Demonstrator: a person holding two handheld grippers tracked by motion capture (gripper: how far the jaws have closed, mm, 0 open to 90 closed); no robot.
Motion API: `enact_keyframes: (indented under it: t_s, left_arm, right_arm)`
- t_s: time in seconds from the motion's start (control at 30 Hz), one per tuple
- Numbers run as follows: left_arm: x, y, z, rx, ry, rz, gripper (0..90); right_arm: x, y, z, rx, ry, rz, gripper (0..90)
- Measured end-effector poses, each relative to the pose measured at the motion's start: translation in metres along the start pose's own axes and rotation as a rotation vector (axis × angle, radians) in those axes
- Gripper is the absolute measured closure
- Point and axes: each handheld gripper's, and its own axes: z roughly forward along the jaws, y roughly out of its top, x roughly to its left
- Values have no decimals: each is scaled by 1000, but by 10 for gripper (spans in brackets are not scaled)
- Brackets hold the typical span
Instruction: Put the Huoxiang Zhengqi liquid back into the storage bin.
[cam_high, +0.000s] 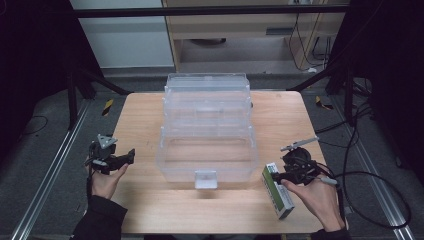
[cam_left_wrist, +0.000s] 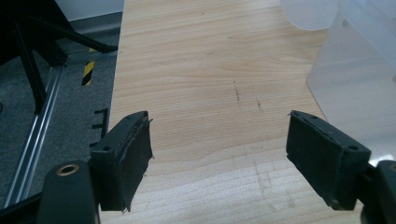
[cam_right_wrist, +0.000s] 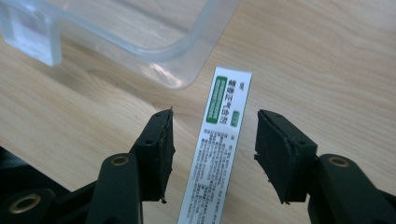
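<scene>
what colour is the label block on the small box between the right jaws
Green, on the white box with small dark print; clearest in the right gripper view.

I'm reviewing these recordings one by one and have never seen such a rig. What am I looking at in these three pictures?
A person sits at a wooden table with a hand-held two-jaw tool in each hand. The high view looks down from above: the left tool sits at the picture's left, the right tool at its right. The other two pictures come from cameras riding on the tools, looking along their black jaws. On the table stand a clear plastic box, open, and a white carton with green print. The left tool's jaws stand open over bare wood. The right tool's jaws straddle the carton with gaps on both sides, so nothing is held yet.
</scene>
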Motion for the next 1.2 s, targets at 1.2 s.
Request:
enact_keyframes:
  t_s: [1.2]
  left_arm:
    - [-3, -1, 3, 21, -5, 23, 219]
  right_arm:
    - [1, -9, 28, 180, 1, 21, 491]
